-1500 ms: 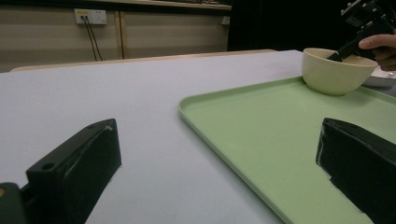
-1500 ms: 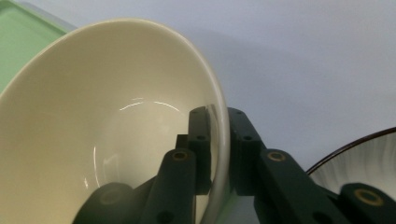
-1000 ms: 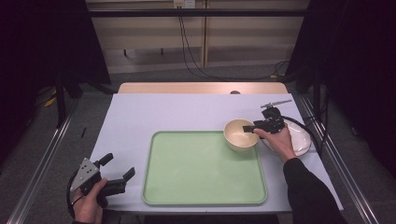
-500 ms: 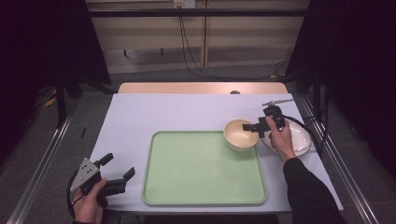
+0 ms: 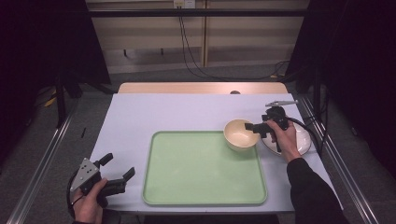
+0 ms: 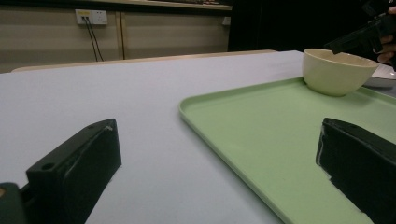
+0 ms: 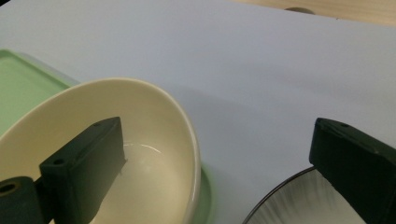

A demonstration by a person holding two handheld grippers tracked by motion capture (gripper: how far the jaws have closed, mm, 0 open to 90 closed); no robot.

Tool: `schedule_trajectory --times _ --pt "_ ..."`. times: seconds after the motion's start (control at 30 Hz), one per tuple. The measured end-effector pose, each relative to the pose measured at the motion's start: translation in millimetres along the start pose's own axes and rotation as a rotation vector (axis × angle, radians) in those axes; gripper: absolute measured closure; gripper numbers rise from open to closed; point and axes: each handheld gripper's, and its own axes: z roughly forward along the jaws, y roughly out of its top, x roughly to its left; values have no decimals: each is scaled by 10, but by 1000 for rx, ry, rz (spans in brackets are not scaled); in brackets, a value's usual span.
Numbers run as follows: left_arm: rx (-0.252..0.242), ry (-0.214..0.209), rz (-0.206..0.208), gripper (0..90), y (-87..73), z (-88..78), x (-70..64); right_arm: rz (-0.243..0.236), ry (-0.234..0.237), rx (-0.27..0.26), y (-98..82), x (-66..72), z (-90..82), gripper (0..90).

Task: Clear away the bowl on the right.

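Tray (image 5: 201, 175) serves as the landmark: pale green, shallow, with a raised rim and rounded corners, it lies near the front edge of the desk (image 5: 154, 112), which has a pale lilac top. Just off the tray's front left corner the left tool (image 5: 118, 173) rests low in the person's hand, its jaws spread with nothing between them; in the left gripper view they frame bare desk and the tray's near rim. Most of the tray's floor is bare. At the tray's far right corner sits the bowl (image 5: 241, 135), cream, round, smooth and glossy, upright and empty, with its foot just inside the rim. The right tool (image 5: 254, 128) hangs over the bowl's right edge. Its jaws have just been opening and now stand wide, one above the bowl's hollow and the other outside the wall; neither pad presses on the bowl in the right gripper view. Beyond the tray's right edge a white plate (image 5: 303, 140) lies under the right hand, close to the desk's right edge. Behind the tray a broad strip of desk runs back to a wooden border.
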Motion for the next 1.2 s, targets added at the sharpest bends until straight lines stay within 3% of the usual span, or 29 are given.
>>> schedule_trajectory --times 0.13,0.3,0.43,0.5,0.63,1.0,1.2 --pt "-3 -3 -7 1 -2 4 3 0 22 13 -12 14 -20 27" --pt "-3 -3 -7 1 -2 3 3 -3 27 -19 -22 28 -66 23" --pt "-1 -5 -4 1 -2 3 4 -16 -18 -38 -46 45 -108 27" --pt "-1 1 -4 1 -1 6 4 -2 -45 -55 -62 65 -140 28" --pt "-2 4 -9 0 -3 1 6 2 -66 -81 -92 82 -186 28" --pt "-5 7 -12 1 -4 1 7 -13 -75 -135 -163 113 -372 30" --pt "-3 -2 -12 1 -2 6 -2 -25 -90 -132 -211 134 -456 33"
